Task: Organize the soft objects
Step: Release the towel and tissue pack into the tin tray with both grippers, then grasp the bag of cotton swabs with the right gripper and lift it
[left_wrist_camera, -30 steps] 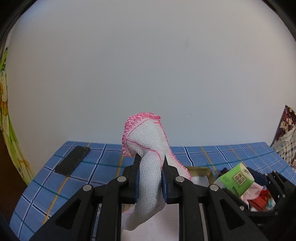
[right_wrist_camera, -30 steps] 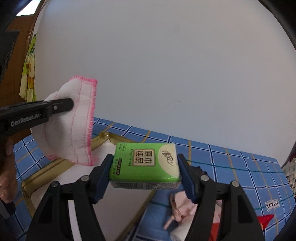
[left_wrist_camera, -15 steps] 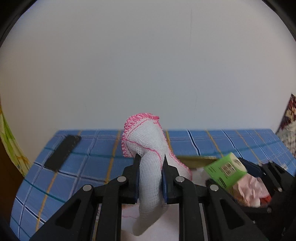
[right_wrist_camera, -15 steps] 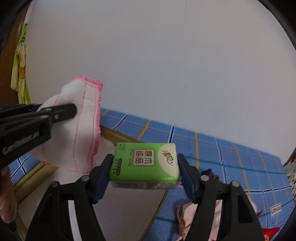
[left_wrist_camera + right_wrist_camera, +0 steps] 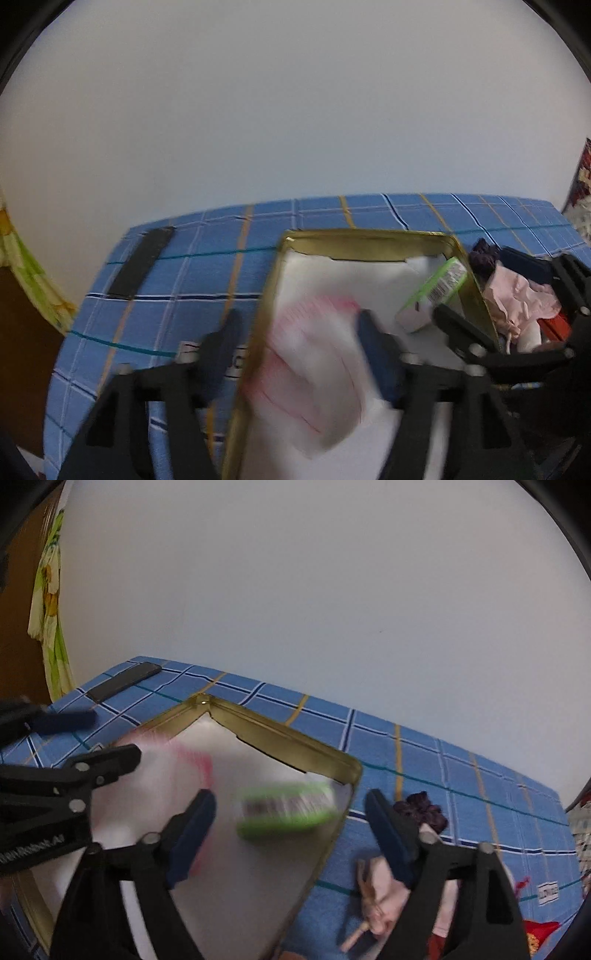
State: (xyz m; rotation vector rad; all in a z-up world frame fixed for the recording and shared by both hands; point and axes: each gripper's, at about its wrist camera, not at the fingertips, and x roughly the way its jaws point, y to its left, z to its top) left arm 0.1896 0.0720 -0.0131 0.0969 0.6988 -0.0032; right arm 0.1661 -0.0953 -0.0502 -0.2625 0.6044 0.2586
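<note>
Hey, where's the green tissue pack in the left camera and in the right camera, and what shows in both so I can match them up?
Left wrist view: green tissue pack at right of centre, against the gold tray's right wall.
Right wrist view: green tissue pack, blurred, at lower centre, inside the tray's right corner.
Shared landmark: the flat black strip on the blue checked cloth, left of the tray.

Motion blur smears the white cloth point(image 5: 314, 369) and the green tissue pack point(image 5: 286, 806).
</note>
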